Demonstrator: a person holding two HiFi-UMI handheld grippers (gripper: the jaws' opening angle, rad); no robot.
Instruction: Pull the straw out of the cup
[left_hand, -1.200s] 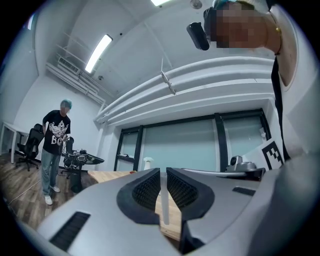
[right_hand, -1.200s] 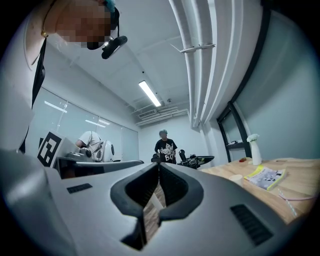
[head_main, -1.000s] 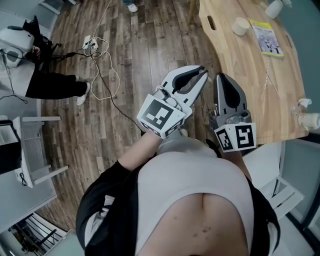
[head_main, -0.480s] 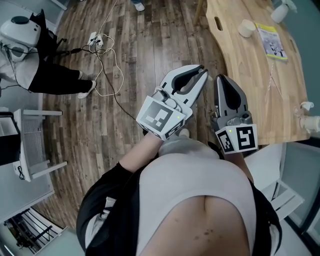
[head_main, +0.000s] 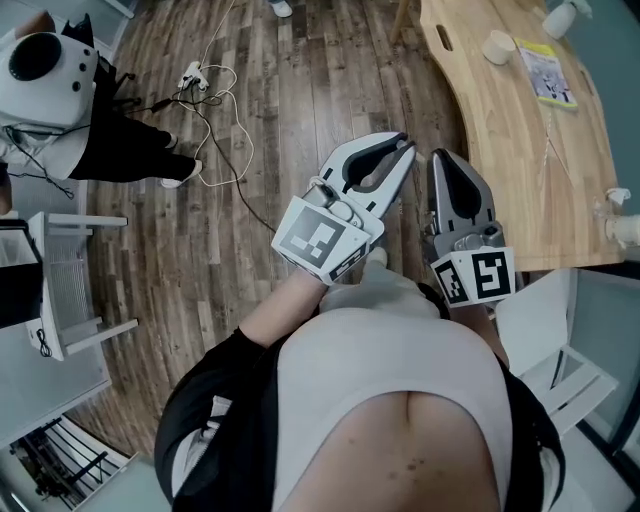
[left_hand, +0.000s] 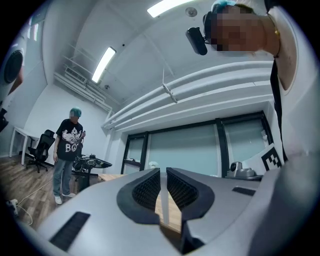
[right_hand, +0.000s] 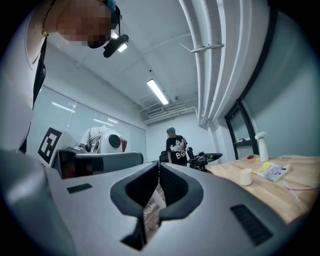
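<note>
Claws held side by side before the torso, above wood-plank floor (head_main: 270, 120), just beside the near edge of bench (head_main: 520, 170).

State of left claw (head_main: 403, 143): slightly apart. Ribbed pads (left_hand: 150, 190) parallel, with a narrow slit between them and nothing in the slit.

State of right claw (head_main: 438, 153): pressed together at the tips, pinching nothing. Dark pads (right_hand: 172, 187) meeting along a thin line.

Location of white cup (head_main: 497, 47): upright on the far part of bench, just beside yellow-edged booklet (head_main: 553, 75), well apart from both claws. Straw too small to make out in any view.

Tall white bottle (right_hand: 260, 147) farther along bench, beyond the cup. Pale item (head_main: 625, 228) at the right edge of bench, cut by the frame, not identifiable.

White cables (head_main: 215, 90) looped on the floor, left of the claws. Standing person (left_hand: 67, 150) in dark printed shirt across the room.
</note>
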